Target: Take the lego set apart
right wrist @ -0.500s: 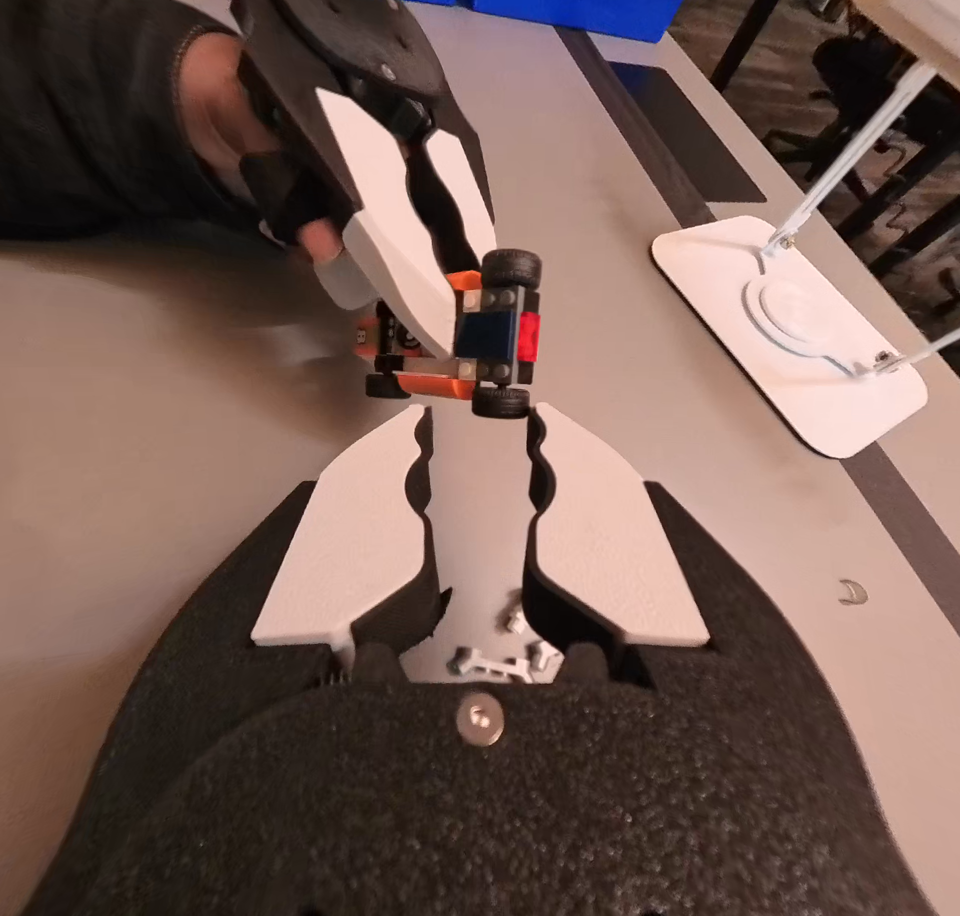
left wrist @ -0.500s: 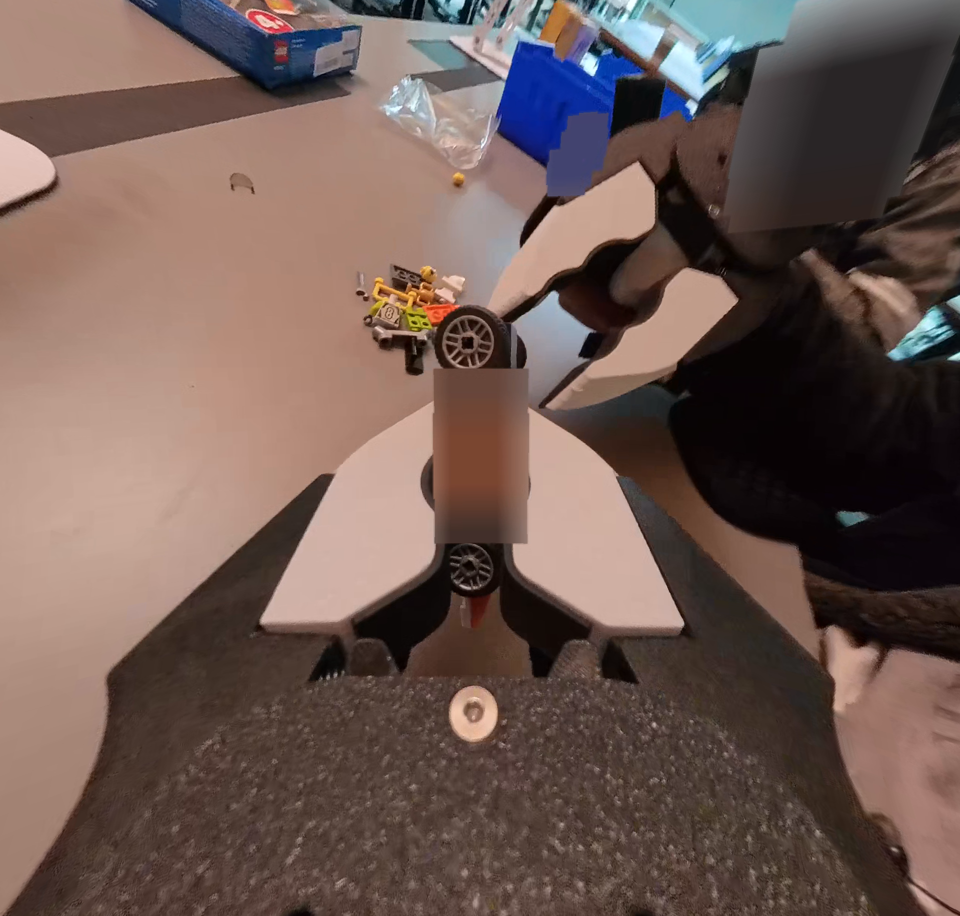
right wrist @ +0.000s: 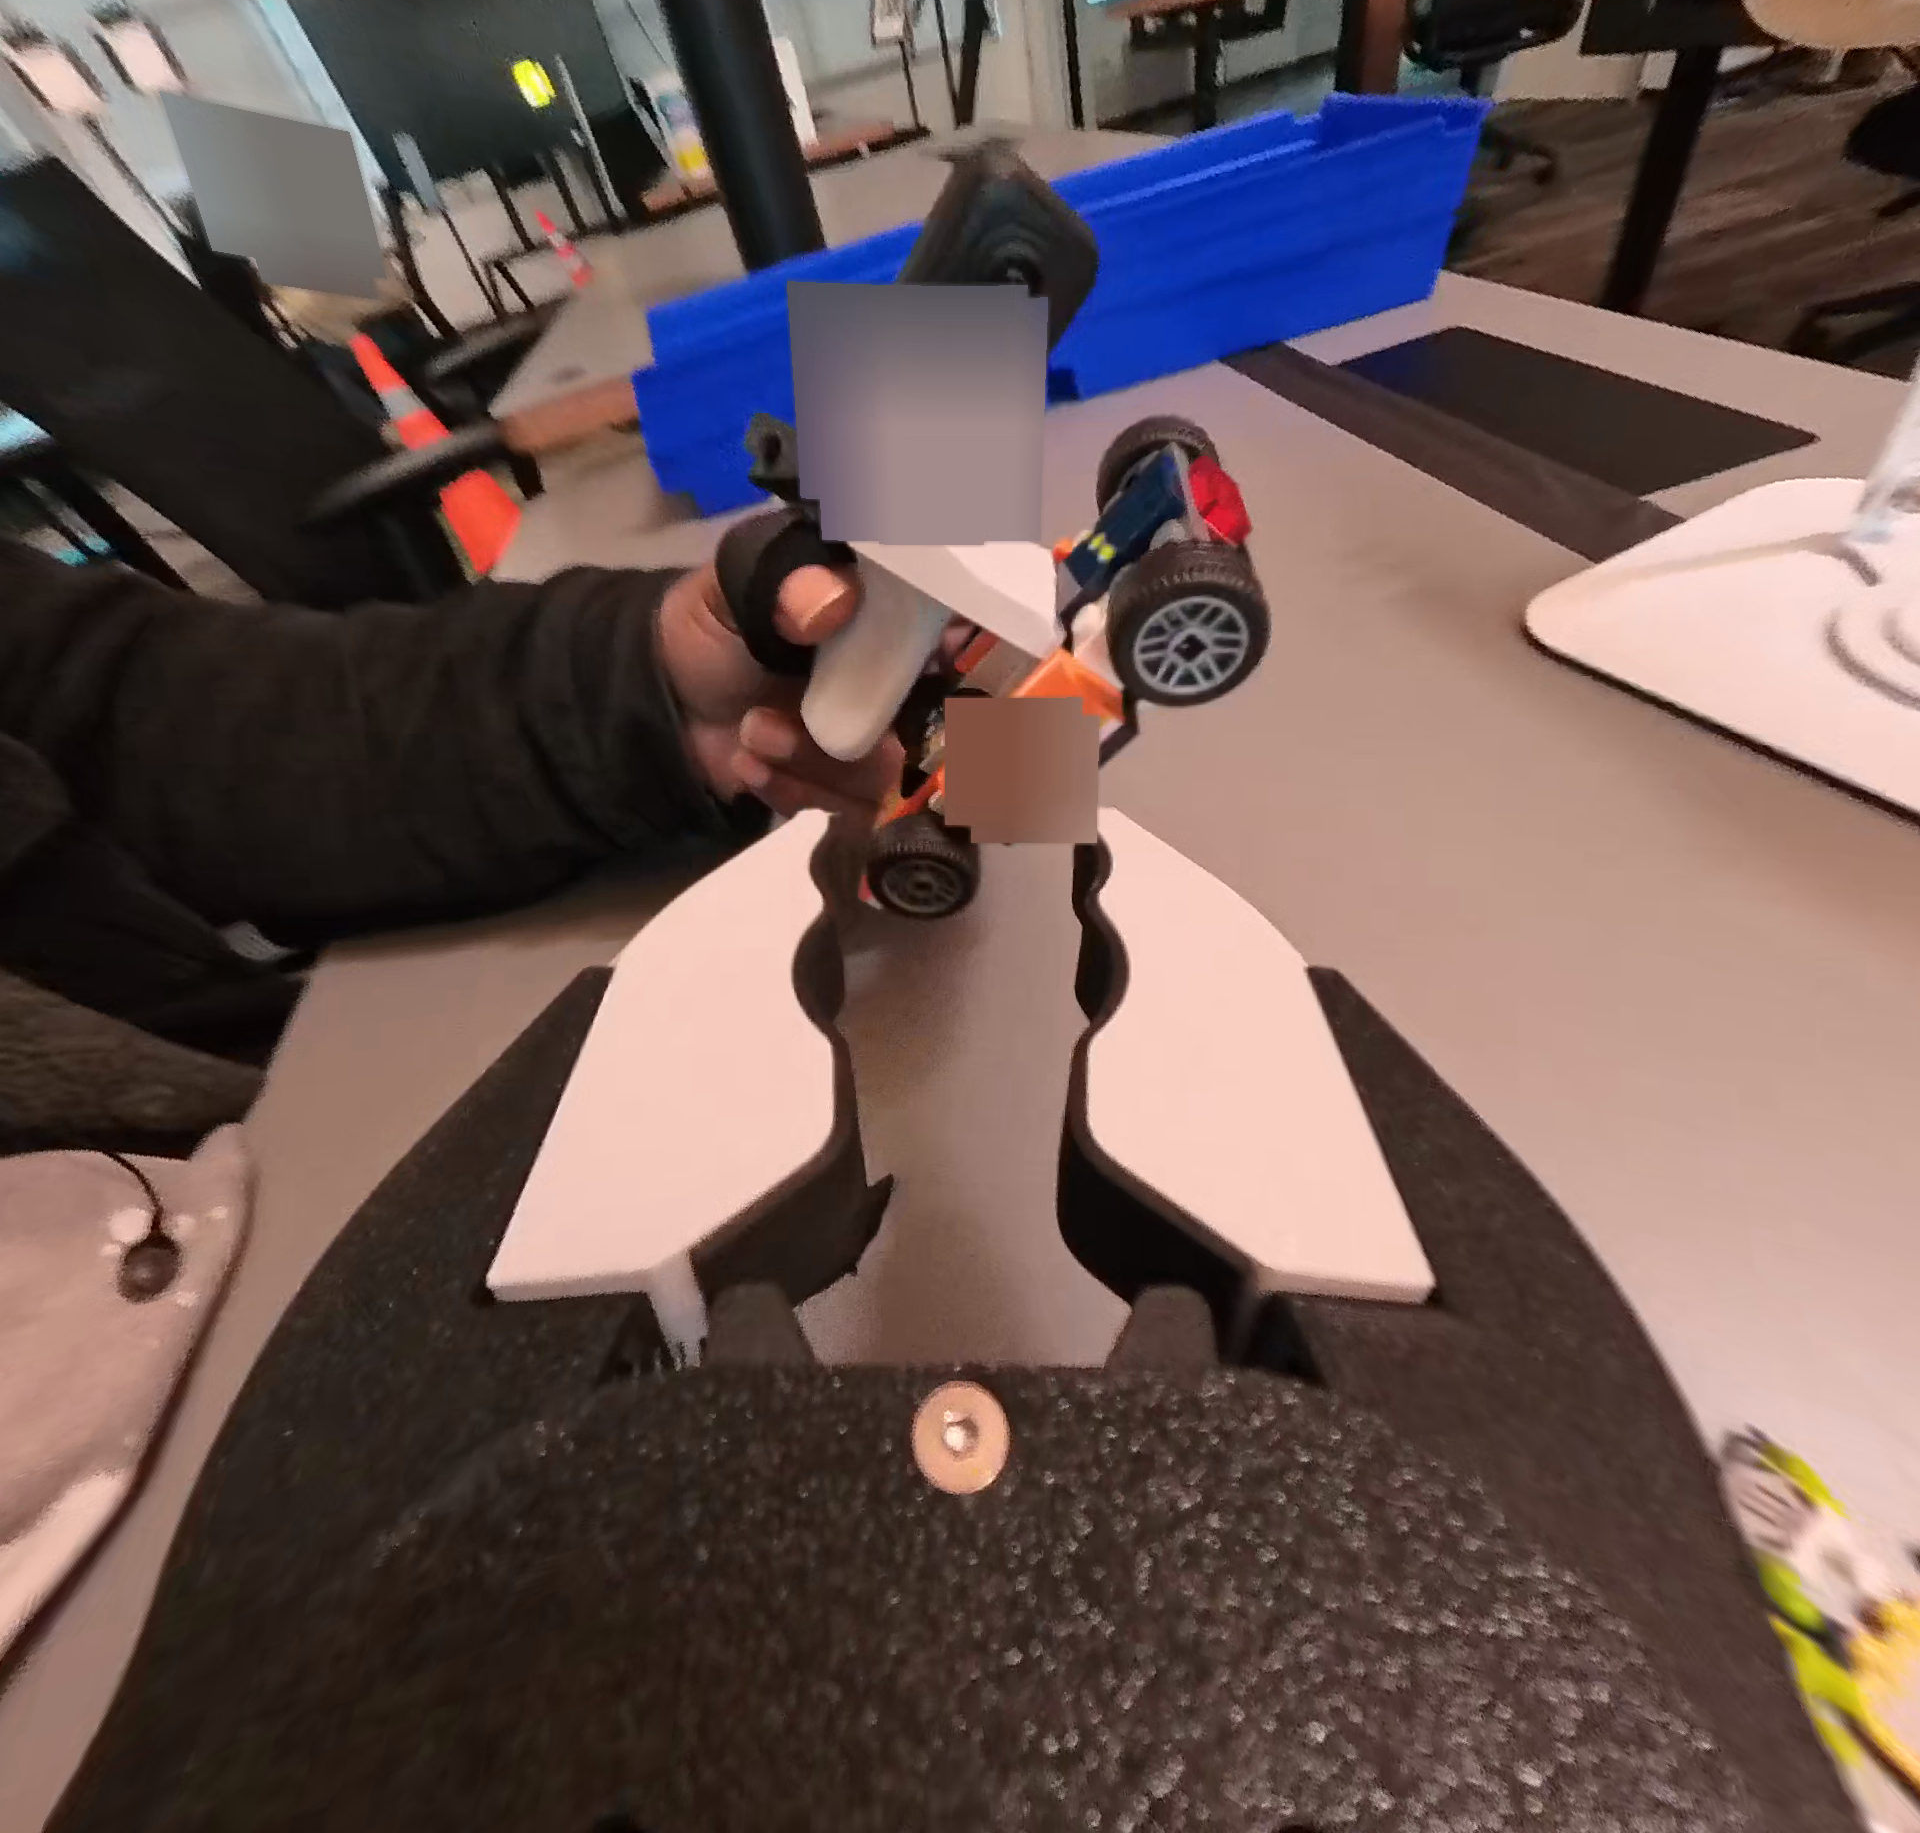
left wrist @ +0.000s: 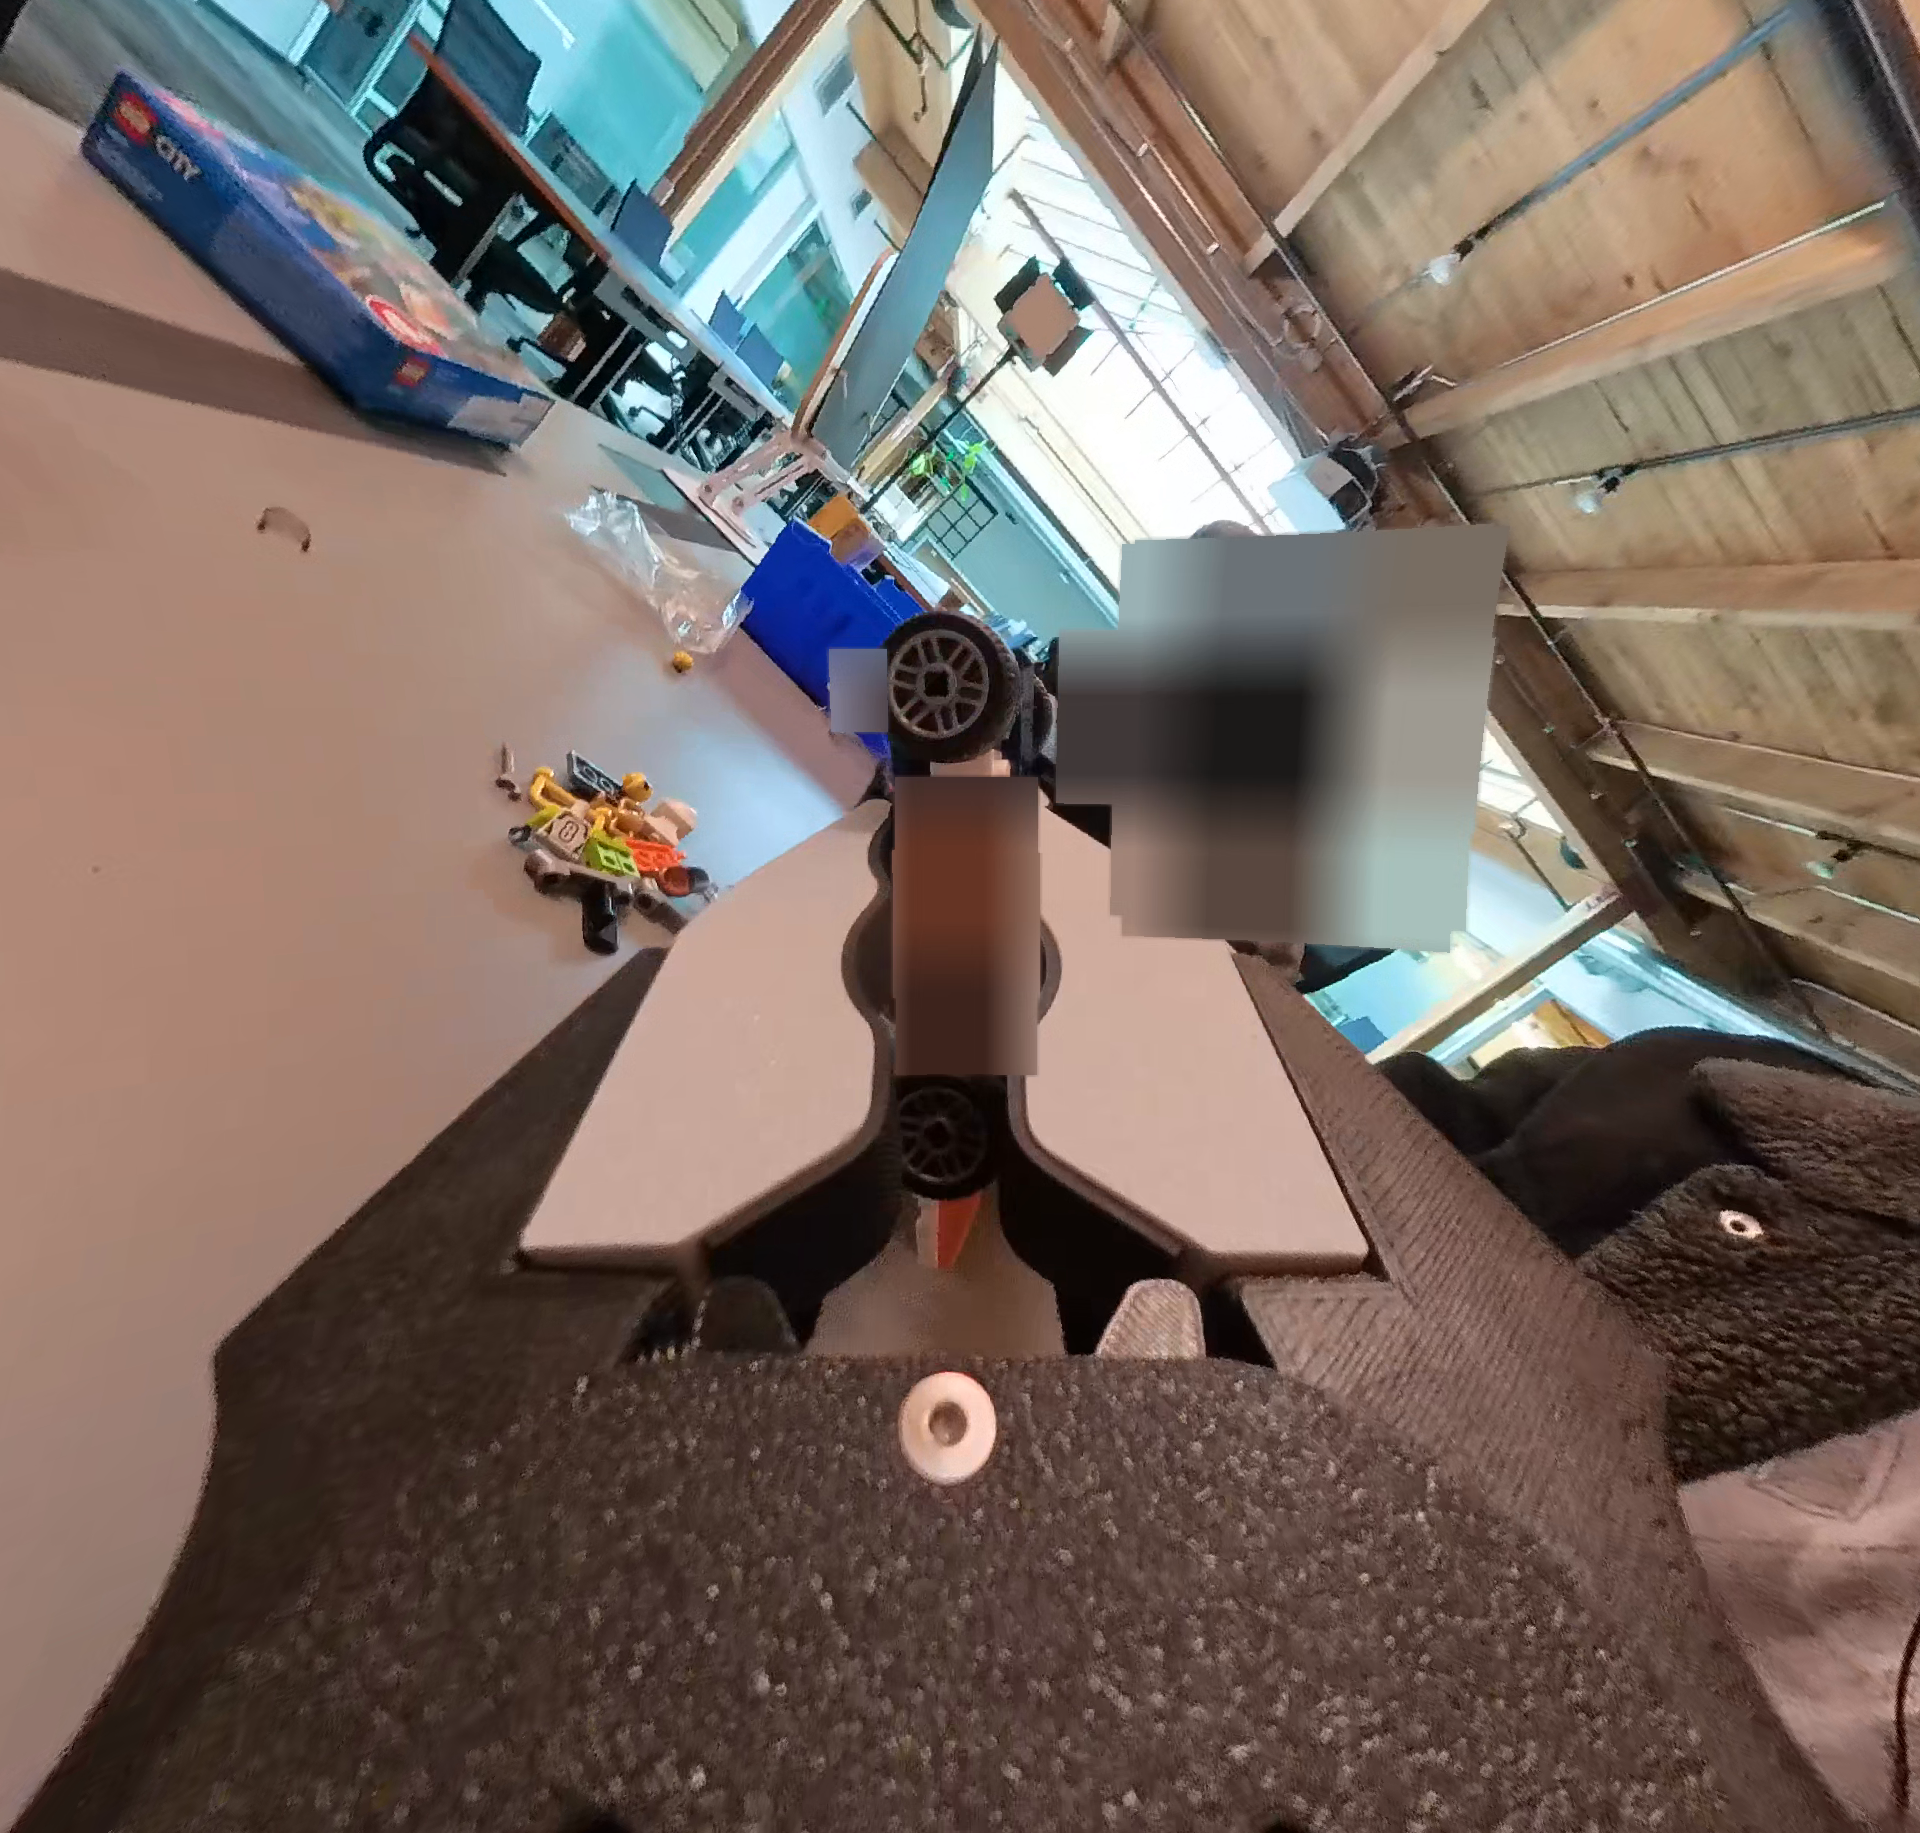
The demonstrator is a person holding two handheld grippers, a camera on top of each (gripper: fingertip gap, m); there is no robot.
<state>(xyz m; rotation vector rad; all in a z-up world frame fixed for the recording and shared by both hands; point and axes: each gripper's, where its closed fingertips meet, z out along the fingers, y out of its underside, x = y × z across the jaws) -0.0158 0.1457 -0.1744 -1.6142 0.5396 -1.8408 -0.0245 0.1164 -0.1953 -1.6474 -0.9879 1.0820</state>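
A small orange, white and dark-blue lego car with grey-hubbed black wheels [left wrist: 951,687] is clamped between the white fingers of my left gripper [left wrist: 961,827], nose toward the camera and held above the table. A blur patch covers its middle. In the right wrist view the car [right wrist: 1184,630] hangs tilted in the left gripper's fingers [right wrist: 977,588], rear wheels and red tail piece up to the right. My right gripper [right wrist: 956,848] is open and empty, its tips just below the car's front wheel [right wrist: 920,874].
Loose lego pieces [left wrist: 608,843] lie piled on the grey table [left wrist: 208,744]. Beyond are a clear plastic bag [left wrist: 655,568], a small yellow piece [left wrist: 681,663], a blue lego box [left wrist: 301,266] and a blue bin [right wrist: 1247,214]. A white lamp base [right wrist: 1714,630] stands right; a booklet [right wrist: 1829,1596] lies near right.
My left gripper has lifted and tilted upward with the car, so its view now shows the ceiling. The car has turned in the right wrist view. The right gripper stays open under it.
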